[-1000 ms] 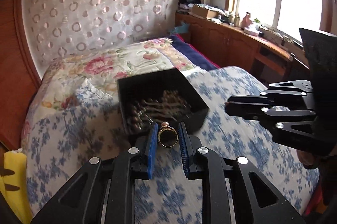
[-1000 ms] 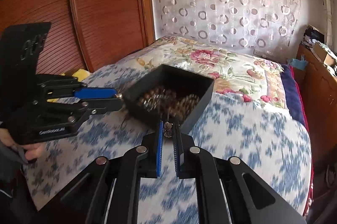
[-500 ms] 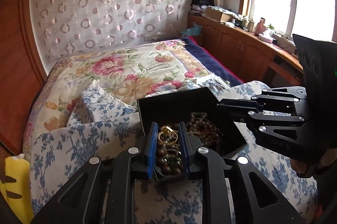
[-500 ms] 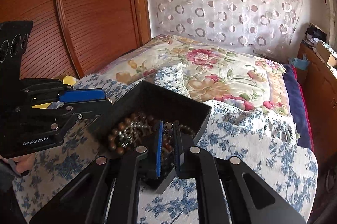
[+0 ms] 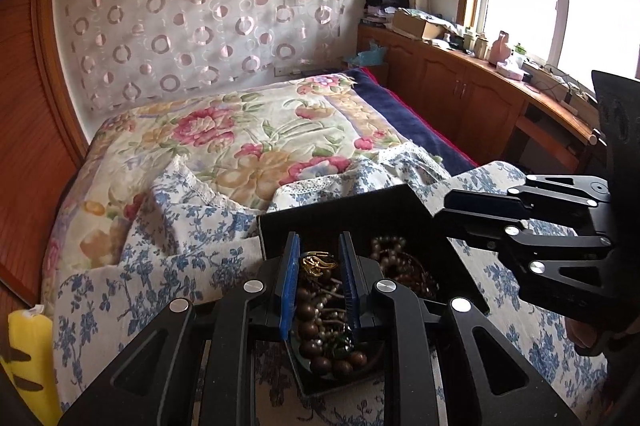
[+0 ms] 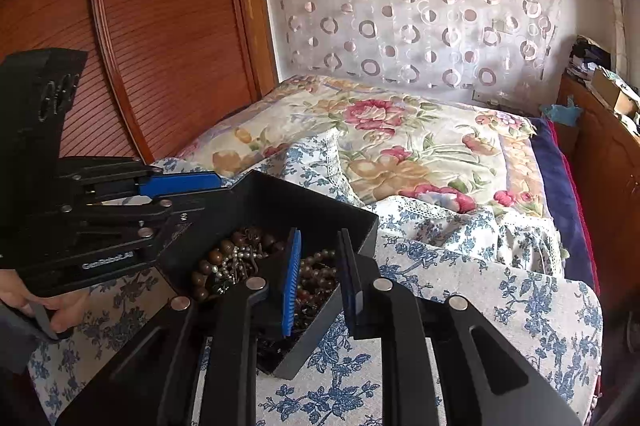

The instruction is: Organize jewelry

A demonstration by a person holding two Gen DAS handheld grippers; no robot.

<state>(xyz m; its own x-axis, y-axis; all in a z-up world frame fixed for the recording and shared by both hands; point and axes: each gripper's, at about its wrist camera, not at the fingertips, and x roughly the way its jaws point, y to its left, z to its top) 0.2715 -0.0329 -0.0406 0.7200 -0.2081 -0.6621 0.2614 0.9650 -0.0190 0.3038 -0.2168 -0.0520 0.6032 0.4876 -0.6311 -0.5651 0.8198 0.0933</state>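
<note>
A black jewelry box (image 5: 344,214) (image 6: 328,214) sits on the blue-flowered cloth, filled with brown bead strings (image 5: 316,322) (image 6: 224,258). My left gripper (image 5: 319,260) hangs over the box, jaws apart, with a gold ring (image 5: 316,262) lying between them on the beads; it also shows in the right wrist view (image 6: 180,186). My right gripper (image 6: 318,258) is open over the box's right half, with nothing between its jaws; it also shows in the left wrist view (image 5: 460,214).
The box rests on a bed with a floral quilt (image 5: 240,142) (image 6: 400,146). A wooden headboard (image 6: 140,46) stands to the left. A wooden cabinet (image 5: 480,98) with clutter runs under the window. A yellow object (image 5: 28,354) lies at the left.
Both grippers moved forward over the box. The left opened a little and the gold ring now lies on the beads. The right opened and the small piece it held is gone.
</note>
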